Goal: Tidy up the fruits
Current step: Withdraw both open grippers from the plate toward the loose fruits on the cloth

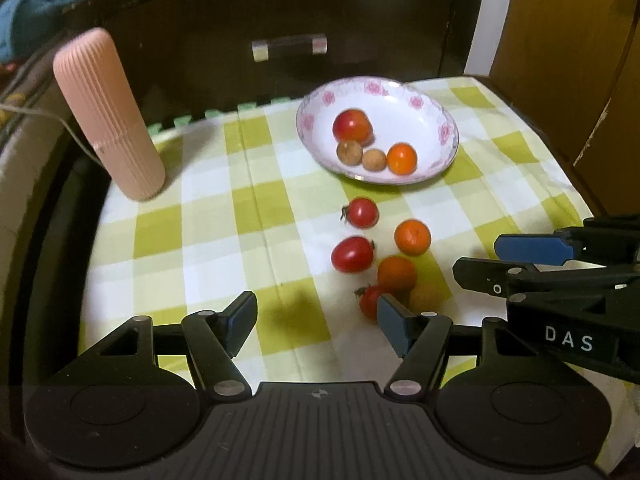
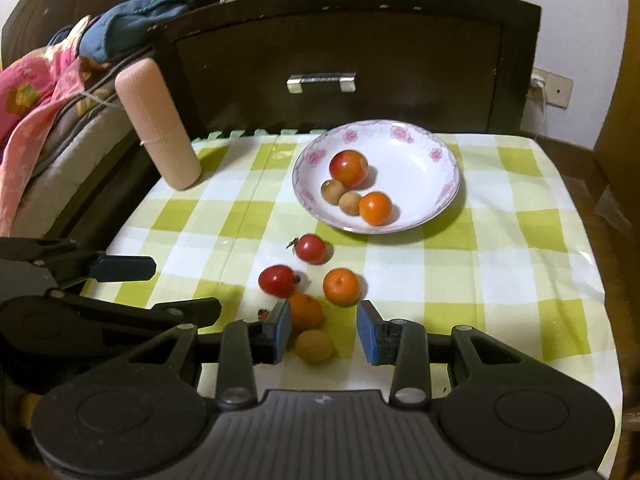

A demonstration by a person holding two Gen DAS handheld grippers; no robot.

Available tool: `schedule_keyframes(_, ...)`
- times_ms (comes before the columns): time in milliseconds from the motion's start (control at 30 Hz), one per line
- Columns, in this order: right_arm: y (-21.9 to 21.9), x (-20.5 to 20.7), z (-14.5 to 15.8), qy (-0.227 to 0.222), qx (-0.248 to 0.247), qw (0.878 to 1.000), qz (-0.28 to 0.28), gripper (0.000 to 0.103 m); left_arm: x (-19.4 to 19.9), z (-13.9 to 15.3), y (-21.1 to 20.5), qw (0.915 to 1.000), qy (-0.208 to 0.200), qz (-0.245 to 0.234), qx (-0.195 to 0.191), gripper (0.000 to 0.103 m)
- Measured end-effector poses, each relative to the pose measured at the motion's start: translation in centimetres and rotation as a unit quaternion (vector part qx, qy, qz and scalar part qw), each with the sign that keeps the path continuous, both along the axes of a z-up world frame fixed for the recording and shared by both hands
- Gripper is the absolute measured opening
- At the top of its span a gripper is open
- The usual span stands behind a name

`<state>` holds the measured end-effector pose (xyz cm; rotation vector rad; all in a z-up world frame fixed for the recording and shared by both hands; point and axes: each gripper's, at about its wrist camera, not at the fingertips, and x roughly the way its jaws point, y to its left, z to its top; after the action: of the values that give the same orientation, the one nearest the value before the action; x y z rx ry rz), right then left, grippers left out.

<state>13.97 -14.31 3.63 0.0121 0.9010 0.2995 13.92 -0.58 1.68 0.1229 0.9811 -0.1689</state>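
Four fruits already in the flowered bowl (image 2: 436, 216), upper middle of the right wrist frame: a large tomato (image 2: 349, 168), two small brown fruits and an orange one, so the bowl reads as the collecting place. Six still loose on the checked cloth (image 2: 500, 280) below it, strung in a rough line toward the lower centre: two cherry tomatoes (image 2: 311, 248), two small oranges (image 2: 341, 286), a third tomato mostly hidden, and a yellowish round fruit (image 2: 314, 345) nearest the camera. Probably left close together for quick one-by-one pickup.

Right gripper (image 2: 324, 332) tilted steeply down over the near end of that line, pads apart and empty, the yellowish fruit just inside the left pad but not pressed. Likely the next one to be taken.

Left gripper (image 1: 316, 320) angled down likewise at lower centre of its own frame, jaws spread wide on bare cloth, nothing held. Pink ribbed cylinder (image 1: 108, 116) upright at upper left, well apart from the fruit.
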Motion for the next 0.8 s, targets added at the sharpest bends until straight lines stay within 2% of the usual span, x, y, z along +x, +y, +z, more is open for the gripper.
schedule_keyframes(133,0.0,0.3,-0.9,0.023,0.003,1.0,0.006,0.035,0.0,-0.3,0.2,1.0,0.008,-0.004,-0.001,0.078)
schedule_keyframes(367,0.2,0.1,-2.4,0.053,-0.007,0.998,0.028,0.035,0.5,-0.7,1.1,0.9997,0.022,0.005,-0.004,0.078)
schedule_keyframes(667,2.0,0.9,-4.4,0.07,-0.027,0.995,0.072,0.035,0.9,-0.5,1.7,0.9995,0.024,0.011,-0.017,0.079)
schedule_keyframes(800,2.3,1.7,-5.3,0.072,-0.03,0.994,0.075,0.035,1.1,-0.6,1.7,0.9994,0.027,0.009,-0.019,0.079)
